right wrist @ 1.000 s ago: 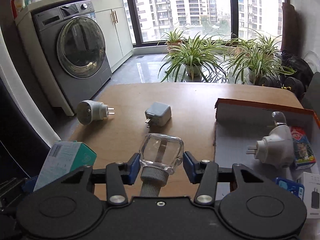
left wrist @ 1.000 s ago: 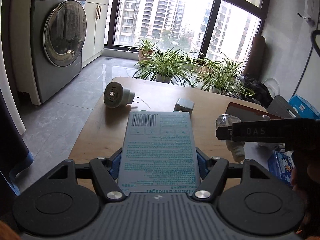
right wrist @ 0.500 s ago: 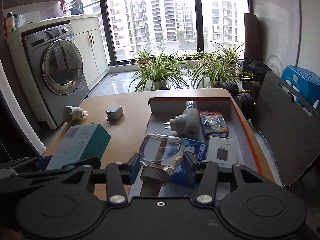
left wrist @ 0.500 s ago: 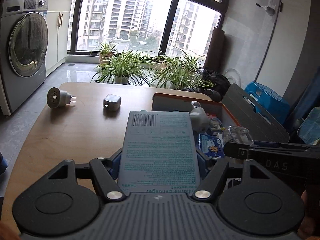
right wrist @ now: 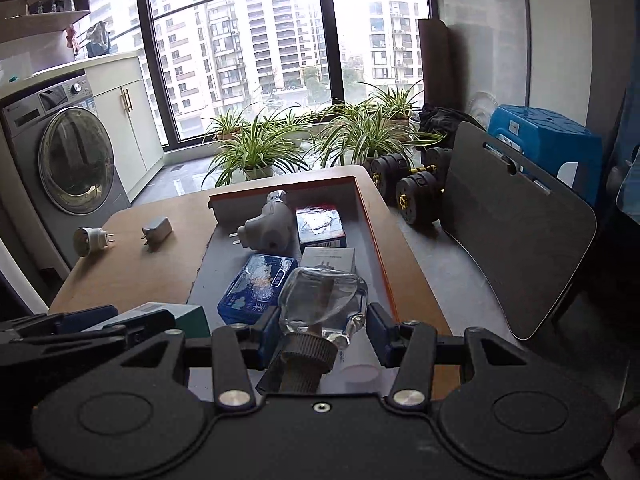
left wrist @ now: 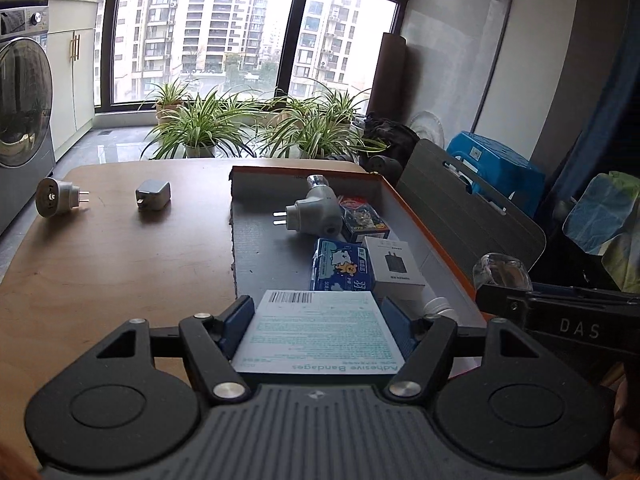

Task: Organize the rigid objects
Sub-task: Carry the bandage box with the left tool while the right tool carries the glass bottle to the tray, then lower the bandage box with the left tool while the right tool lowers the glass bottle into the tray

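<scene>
My left gripper (left wrist: pixel 318 320) is shut on a teal-printed adhesive bandage box (left wrist: pixel 316 330), held above the near end of the orange-rimmed tray (left wrist: pixel 404 208). My right gripper (right wrist: pixel 323 322) is shut on a clear glass bottle (right wrist: pixel 324 296) with a ribbed grey neck, over the tray's (right wrist: pixel 372 232) near right part. The bottle also shows in the left wrist view (left wrist: pixel 500 272). In the tray lie a white plug adapter (left wrist: pixel 316 216), a blue carton (left wrist: pixel 342 270), a white charger box (left wrist: pixel 394 262) and a small red-blue box (left wrist: pixel 362 218).
On the wooden table (left wrist: pixel 100 264) left of the tray lie a round white plug (left wrist: pixel 54 200) and a grey cube charger (left wrist: pixel 153 195). A dark chair back (right wrist: pixel 516 232) stands to the right. Dumbbells (right wrist: pixel 412 188), potted plants and a washing machine (right wrist: pixel 64 160) stand beyond.
Both grippers have swung right from the bare table to over the tray, each keeping its object. The views have pulled back and up.
</scene>
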